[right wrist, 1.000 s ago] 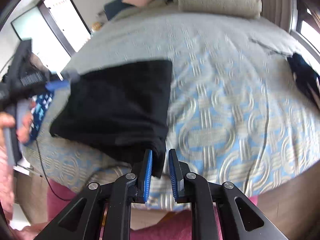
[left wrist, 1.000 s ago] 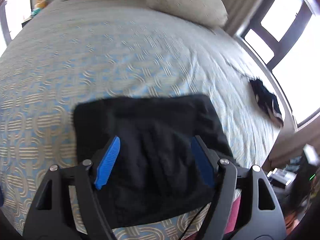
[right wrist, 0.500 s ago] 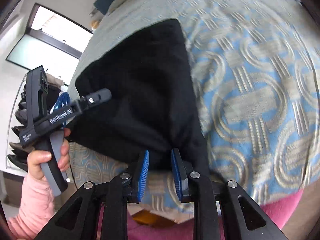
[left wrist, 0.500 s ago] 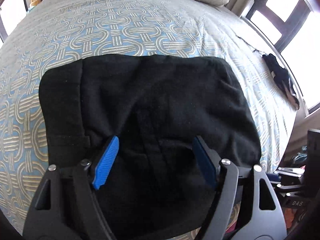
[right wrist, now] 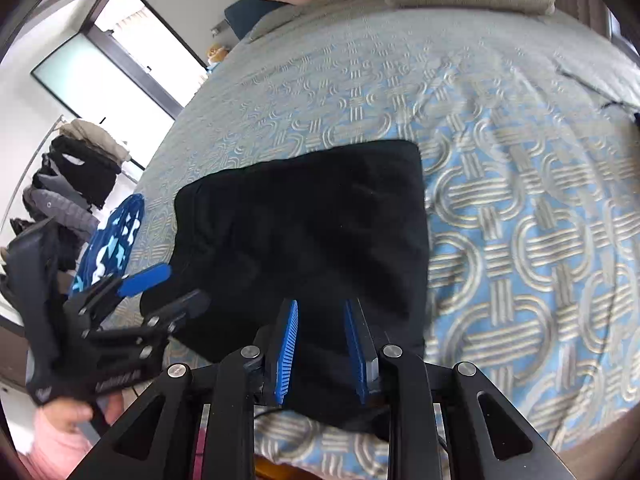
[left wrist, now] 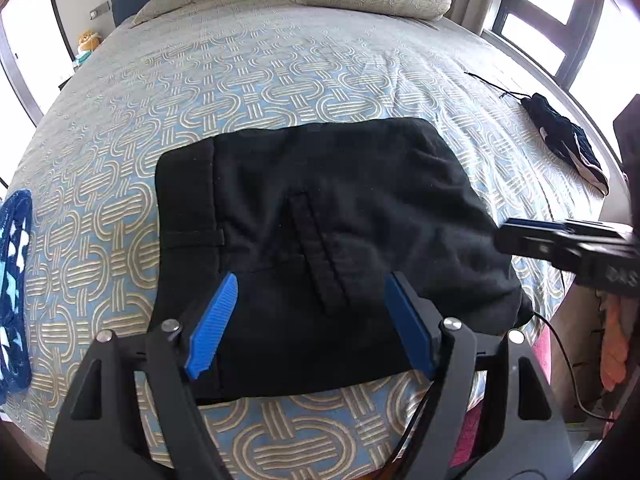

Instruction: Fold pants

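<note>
Spread across a bed's blue-and-beige loop-patterned quilt (left wrist: 168, 128), the black folded cotton pants (left wrist: 320, 216) are lying near its front edge. Left claw (left wrist: 312, 312) is hovering released above them; right claw (right wrist: 322, 354), jaws just opening, is letting go of the hem corner. Ideally both should be lifting clear straight up, avoiding dragging the fold askew.

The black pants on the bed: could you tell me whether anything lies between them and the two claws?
Nothing visible does. The black pants lie folded on the bedspread, directly beneath the open left claw and the right claw, whose jaws have just been opening.
</note>
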